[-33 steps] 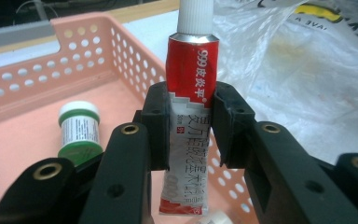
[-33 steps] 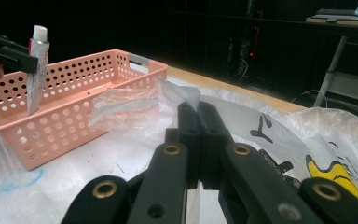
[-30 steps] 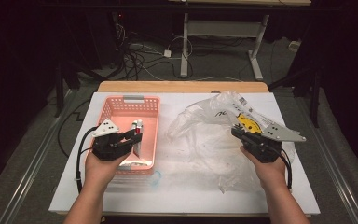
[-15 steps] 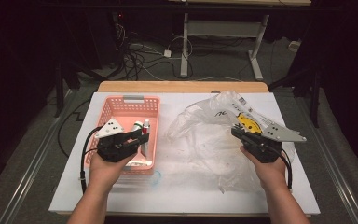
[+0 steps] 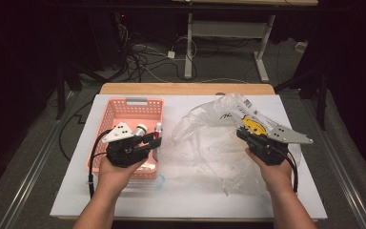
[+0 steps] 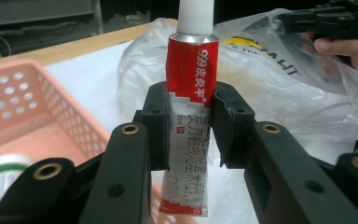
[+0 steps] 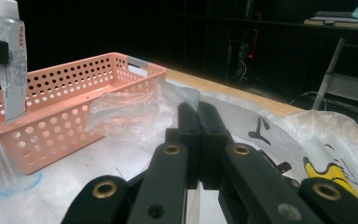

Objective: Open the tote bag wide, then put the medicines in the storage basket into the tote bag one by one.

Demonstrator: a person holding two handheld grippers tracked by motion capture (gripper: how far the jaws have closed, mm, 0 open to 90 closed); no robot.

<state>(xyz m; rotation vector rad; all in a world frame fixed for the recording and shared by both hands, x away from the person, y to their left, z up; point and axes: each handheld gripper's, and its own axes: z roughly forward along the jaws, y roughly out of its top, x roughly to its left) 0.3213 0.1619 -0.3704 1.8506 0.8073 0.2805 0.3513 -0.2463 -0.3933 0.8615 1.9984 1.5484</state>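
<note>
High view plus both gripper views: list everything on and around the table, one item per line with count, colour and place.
Basket: one, pink, perforated, left half of the table.
Tube: one, red and white with a white cap, clamped upright in the left gripper above the basket's right edge.
Bottle: one, white with a green band, inside the basket.
Plastic bag: one, clear, crumpled, right half of the table, black and yellow print.
Table: one, white top with a wooden far edge.
Cables: several, dark, on the floor behind.
Left gripper: black, shut on the tube.
Right gripper: black, shut, pinching the plastic bag.
</note>
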